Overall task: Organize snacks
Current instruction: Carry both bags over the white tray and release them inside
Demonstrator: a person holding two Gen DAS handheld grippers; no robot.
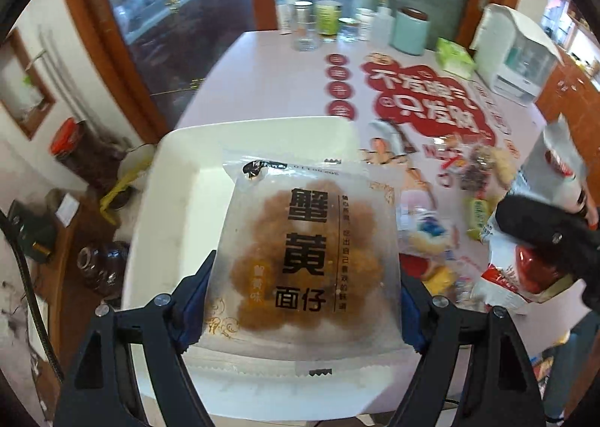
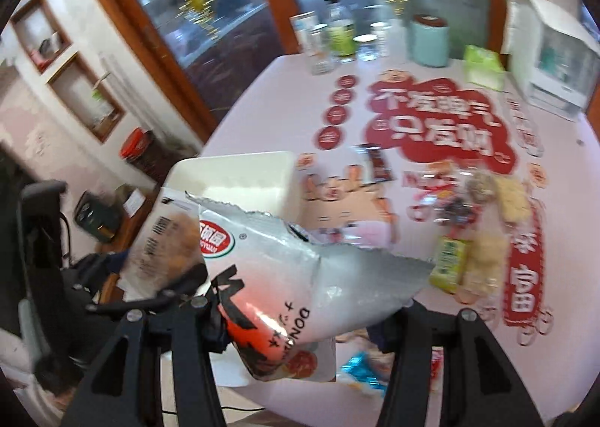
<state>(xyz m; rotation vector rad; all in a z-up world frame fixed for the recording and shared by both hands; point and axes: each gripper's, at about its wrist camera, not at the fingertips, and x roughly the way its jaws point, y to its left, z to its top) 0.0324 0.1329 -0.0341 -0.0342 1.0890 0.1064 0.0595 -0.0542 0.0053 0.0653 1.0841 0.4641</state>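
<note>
My left gripper (image 1: 302, 301) is shut on a clear packet of brown crab-roe noodle snack (image 1: 311, 235), its blue pads pressing both side edges. The packet hangs over the white tray (image 1: 168, 172) at the table's left edge. My right gripper (image 2: 313, 316) is shut on a silver, white and red snack bag (image 2: 300, 269), which it grips near the bottom and holds tilted above the table. From the right wrist, the noodle packet (image 2: 161, 250) is just left of the bag, in front of the tray (image 2: 240, 164). From the left wrist, the red and white bag (image 1: 517, 277) is at far right.
Loose snack packets (image 2: 472, 202) lie in a pile on the printed pink tablecloth (image 1: 262, 89), with a green packet (image 2: 448, 262) and a small dark one (image 2: 378, 164). Jars and bottles (image 1: 326, 14), a teal canister (image 1: 410, 31), a green tissue pack (image 1: 453, 56) and a white appliance (image 1: 517, 56) line the far edge.
</note>
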